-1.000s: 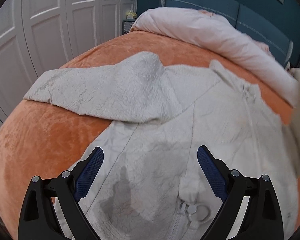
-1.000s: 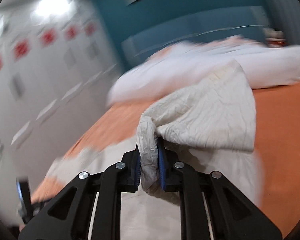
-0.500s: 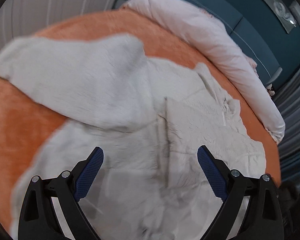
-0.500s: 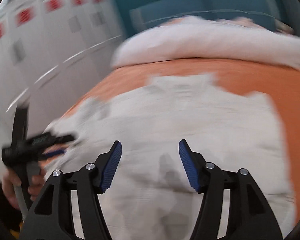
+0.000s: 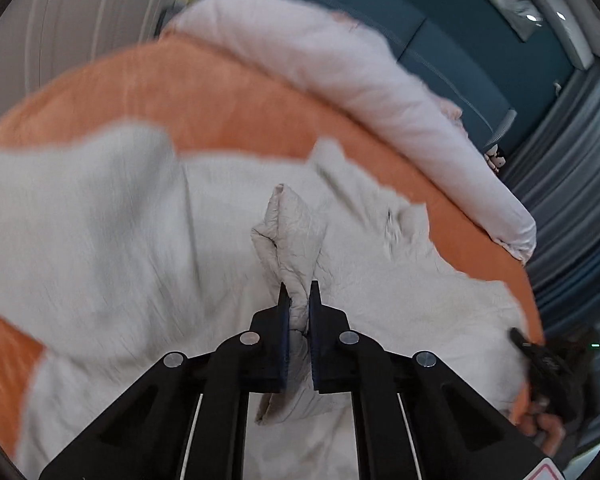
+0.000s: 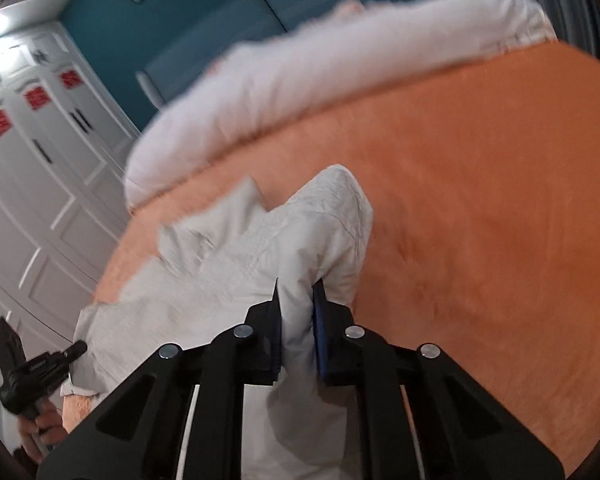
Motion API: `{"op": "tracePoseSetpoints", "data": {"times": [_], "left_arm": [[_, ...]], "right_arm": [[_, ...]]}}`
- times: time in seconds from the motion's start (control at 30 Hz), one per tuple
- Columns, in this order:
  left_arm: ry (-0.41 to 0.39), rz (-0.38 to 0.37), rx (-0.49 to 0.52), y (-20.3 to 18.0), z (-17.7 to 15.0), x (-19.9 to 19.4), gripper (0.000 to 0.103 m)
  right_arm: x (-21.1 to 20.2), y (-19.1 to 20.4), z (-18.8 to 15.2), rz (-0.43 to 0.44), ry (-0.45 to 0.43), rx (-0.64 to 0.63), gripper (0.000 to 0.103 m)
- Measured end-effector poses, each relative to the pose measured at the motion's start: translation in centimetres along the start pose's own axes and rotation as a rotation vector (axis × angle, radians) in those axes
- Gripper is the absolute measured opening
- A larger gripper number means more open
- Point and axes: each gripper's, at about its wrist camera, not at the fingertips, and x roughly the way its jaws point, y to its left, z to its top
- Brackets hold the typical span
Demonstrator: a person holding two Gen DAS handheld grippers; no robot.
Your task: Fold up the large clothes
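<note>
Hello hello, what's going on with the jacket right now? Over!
Left gripper just closed, pinching a fold of the cream jacket. Right gripper just closed on another bunch. Jacket on orange bedspread. Nothing in the way.

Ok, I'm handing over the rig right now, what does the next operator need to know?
Left gripper: jaws just closed, pinching a fold of the cream jacket.
Right gripper: jaws just closed on another bunch of the jacket.
The jacket lies spread on the orange bedspread, the white duvet rolled behind it.
Done: both grips taken.
Left: probably lift and fold over; it looks unfinished.
</note>
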Motion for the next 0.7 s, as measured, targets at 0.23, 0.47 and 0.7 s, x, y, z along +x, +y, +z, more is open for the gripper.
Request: {"op": "tracePoseSetpoints", "data": {"times": [0.23,0.47,0.7], "left_arm": [[0.127,0.149,0.062,2.1,-4.5,6.5,0.014],[0.115,0.121,0.008,3.5,-4.4,5.6,0.023],[-0.095,0.144,-0.231,10.5,-3.2,-7.2,0.076]], "right_arm": [[3.7,-0.6,-1.5,-0.150,0.145,-0.051,0.017],[5.0,-0.2,-4.6,-0.232,0.289,-0.170,0.017],[-3.1,5.1,-4.5,-0.165,0.163,-0.243,0.020]]}}
